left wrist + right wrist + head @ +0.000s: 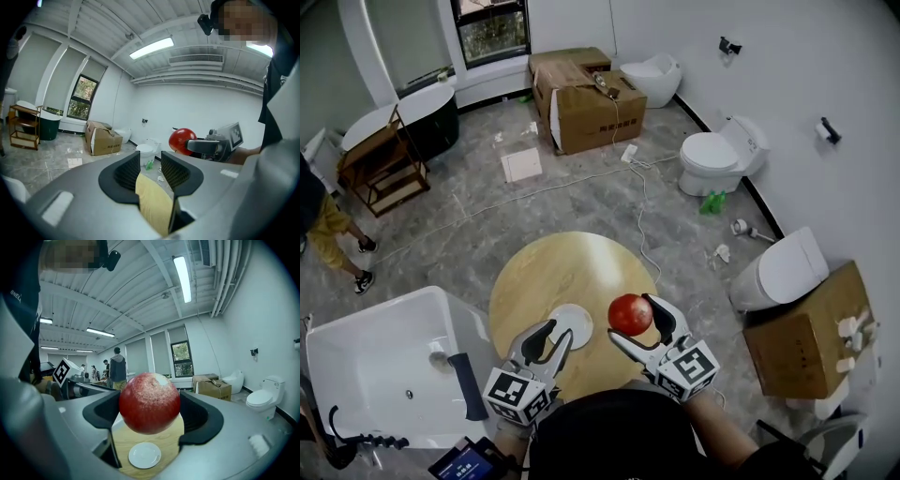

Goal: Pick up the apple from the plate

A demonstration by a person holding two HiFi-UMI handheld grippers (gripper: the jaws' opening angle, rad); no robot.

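Over wooden table (581, 272), round speckled red apple (149, 402)

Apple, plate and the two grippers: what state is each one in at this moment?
right gripper: shut on the apple, held up above the table.
apple: off the plate, clamped between the right gripper's jaws.
plate: empty, lying flat on the table.
left gripper: open, nothing between its jaws.
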